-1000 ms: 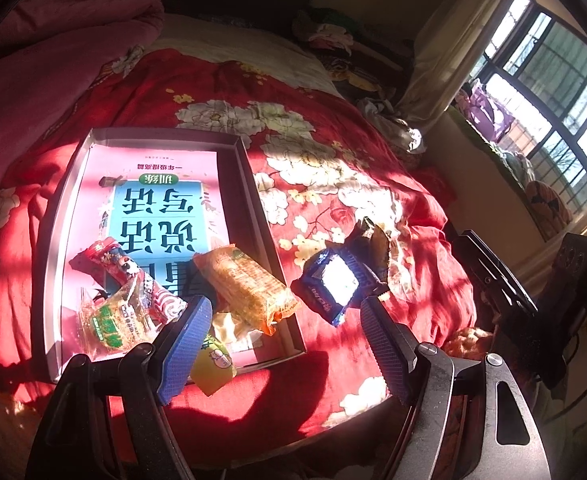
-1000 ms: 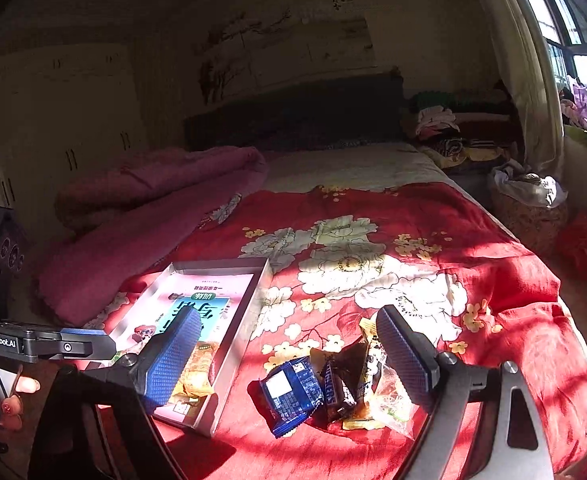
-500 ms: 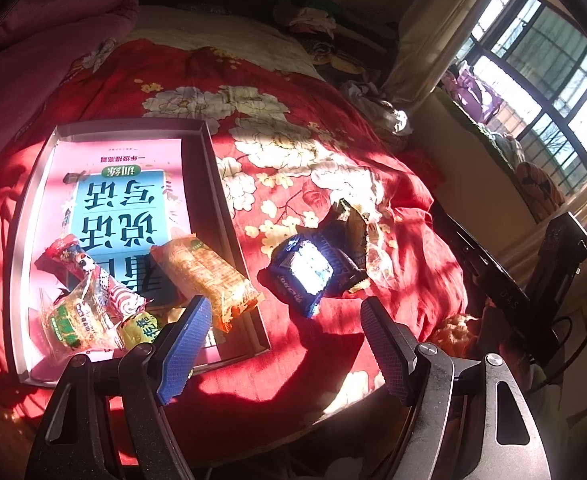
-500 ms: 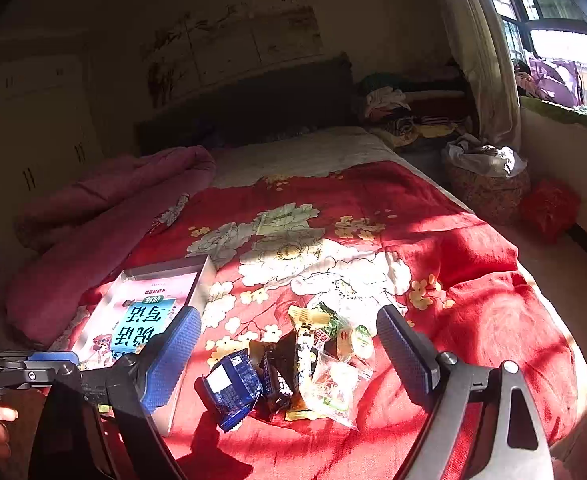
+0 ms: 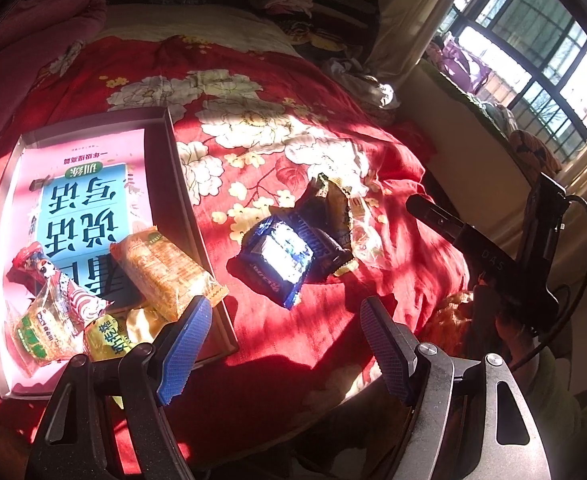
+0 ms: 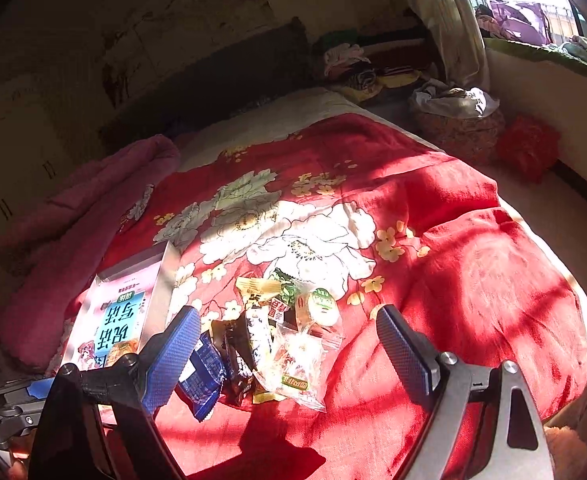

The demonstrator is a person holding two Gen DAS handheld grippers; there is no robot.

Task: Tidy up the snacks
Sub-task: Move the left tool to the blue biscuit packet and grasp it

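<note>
Two grippers hang above the near edge of the bed. The left gripper has its jaws wide apart and nothing is between them. The right gripper also stands wide and holds nothing. Just beyond the left gripper lies a blue snack packet on the red flowered blanket, and it touches a small heap of dark and yellow wrappers. In the right wrist view this loose pile sits between the two fingers, lower than them, with a clear bag at its near side. Beside the pile is a shallow grey box. Inside it, on a pink and blue book, several snacks already rest, among them an orange cracker pack. Farther away a pink quilt is bunched up.
</note>
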